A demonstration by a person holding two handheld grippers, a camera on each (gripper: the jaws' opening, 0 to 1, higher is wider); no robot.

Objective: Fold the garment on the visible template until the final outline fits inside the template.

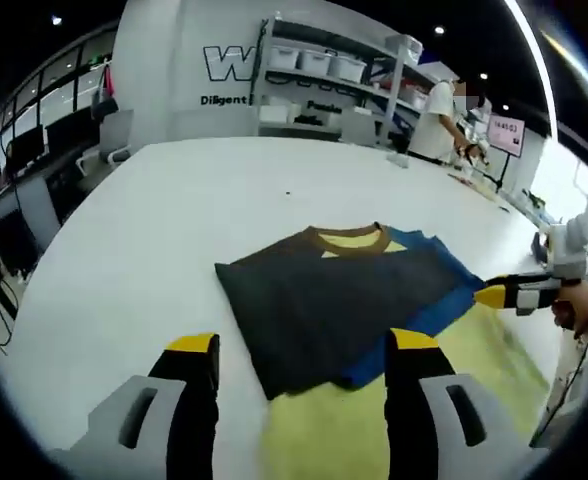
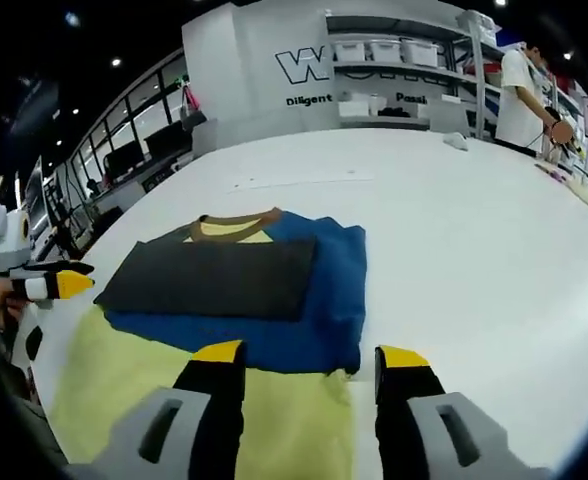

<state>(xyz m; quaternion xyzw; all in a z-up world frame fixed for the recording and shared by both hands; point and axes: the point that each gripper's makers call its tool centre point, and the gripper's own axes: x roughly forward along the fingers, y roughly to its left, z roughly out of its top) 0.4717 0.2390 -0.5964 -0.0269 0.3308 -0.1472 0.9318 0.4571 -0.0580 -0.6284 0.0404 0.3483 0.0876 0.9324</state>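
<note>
Garment (image 2: 274, 300): I count one on one dark template (image 2: 214, 280); my two grippers, left (image 1: 302, 350) and right (image 2: 309, 362), stand wide, holding nothing.

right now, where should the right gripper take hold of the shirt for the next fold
Probably the yellow hem, the unfolded part lying flat just ahead of the right gripper. Come in low from the near edge, pinch it at the table and carry it up over the blue layer and dark template. Both grippers hover open.
</note>
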